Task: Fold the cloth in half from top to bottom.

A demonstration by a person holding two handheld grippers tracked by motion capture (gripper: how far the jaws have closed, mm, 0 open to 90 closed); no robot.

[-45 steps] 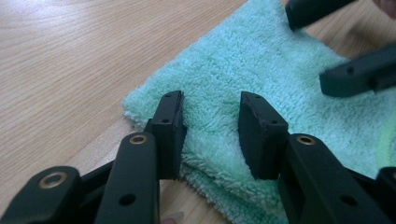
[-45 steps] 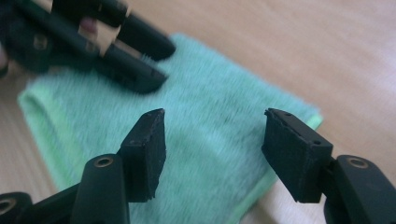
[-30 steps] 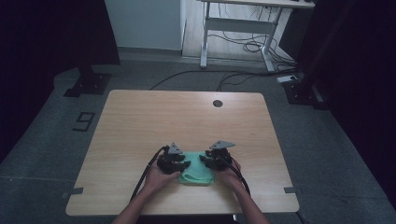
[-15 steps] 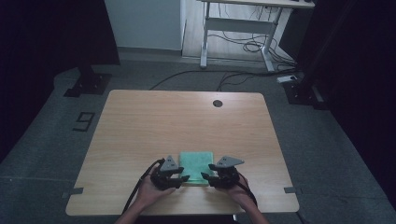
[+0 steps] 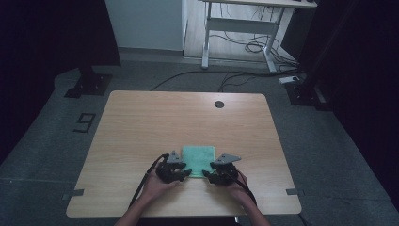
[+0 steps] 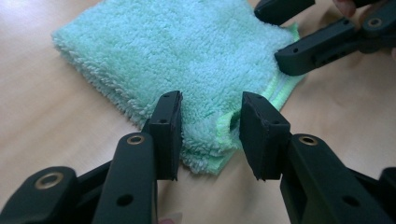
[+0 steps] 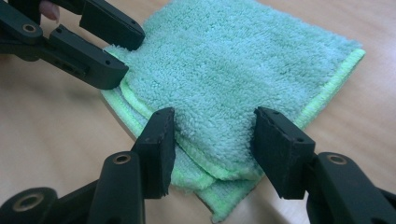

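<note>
Wooden table [image 5: 141,127], grey floor, a desk frame [image 5: 240,28] and cables behind; a dark round hole [image 5: 219,104] sits near the table's far edge. Folded green cloth [image 5: 198,159] lies near the front edge, nothing on it. Left gripper [image 6: 210,128] jaws apart, straddling the cloth's near corner. Right gripper [image 7: 212,140] jaws also apart around the other near corner. Hands [image 5: 157,184] come from the bottom edge, one behind each gripper, low on the table.
</note>
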